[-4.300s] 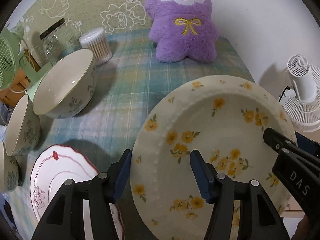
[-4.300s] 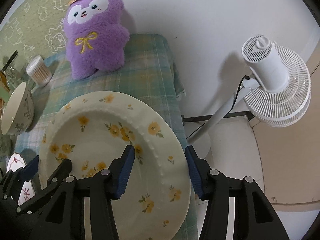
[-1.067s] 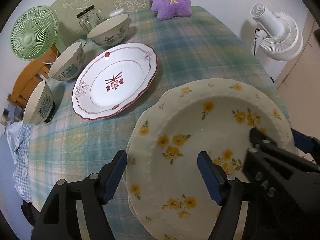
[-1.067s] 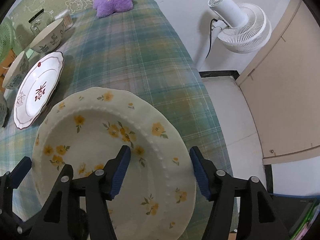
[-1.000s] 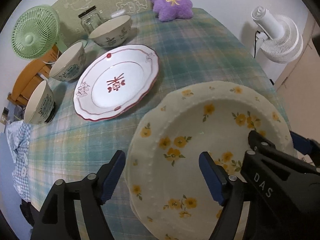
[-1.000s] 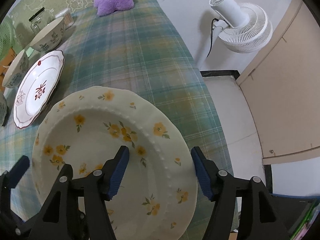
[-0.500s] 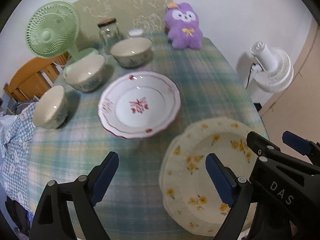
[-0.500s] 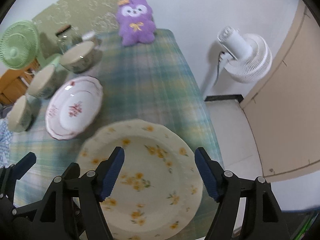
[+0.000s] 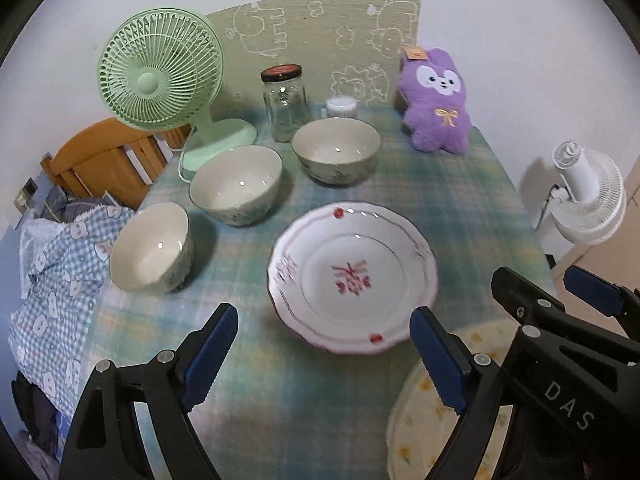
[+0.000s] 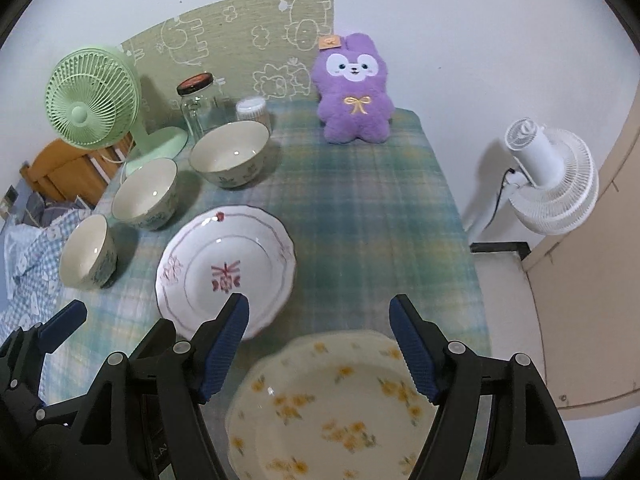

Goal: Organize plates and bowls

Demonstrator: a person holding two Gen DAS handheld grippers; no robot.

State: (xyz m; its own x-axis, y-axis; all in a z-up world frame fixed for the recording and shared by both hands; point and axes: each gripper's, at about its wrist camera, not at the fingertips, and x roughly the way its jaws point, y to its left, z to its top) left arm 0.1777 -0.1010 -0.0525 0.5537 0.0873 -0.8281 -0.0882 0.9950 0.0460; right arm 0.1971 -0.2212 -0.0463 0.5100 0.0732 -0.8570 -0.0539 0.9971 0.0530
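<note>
Both wrist fisheyes raised above the table's near edge, angled down toward the far wall, left view offset leftward, both sharing the red-patterned plate [image 9: 352,280] [image 10: 226,270], three bowls, purple plush [image 9: 436,104] [image 10: 354,94].

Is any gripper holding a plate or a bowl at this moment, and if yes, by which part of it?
Nothing is held. The left gripper and the right gripper are both open, above the table; the yellow-flowered plate lies below the right one, not pinched.

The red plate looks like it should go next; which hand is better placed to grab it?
Probably the left. The left gripper is open with the red plate framed between its fingers. The right gripper, also open, hangs over the yellow plate, the red one off to its side.
</note>
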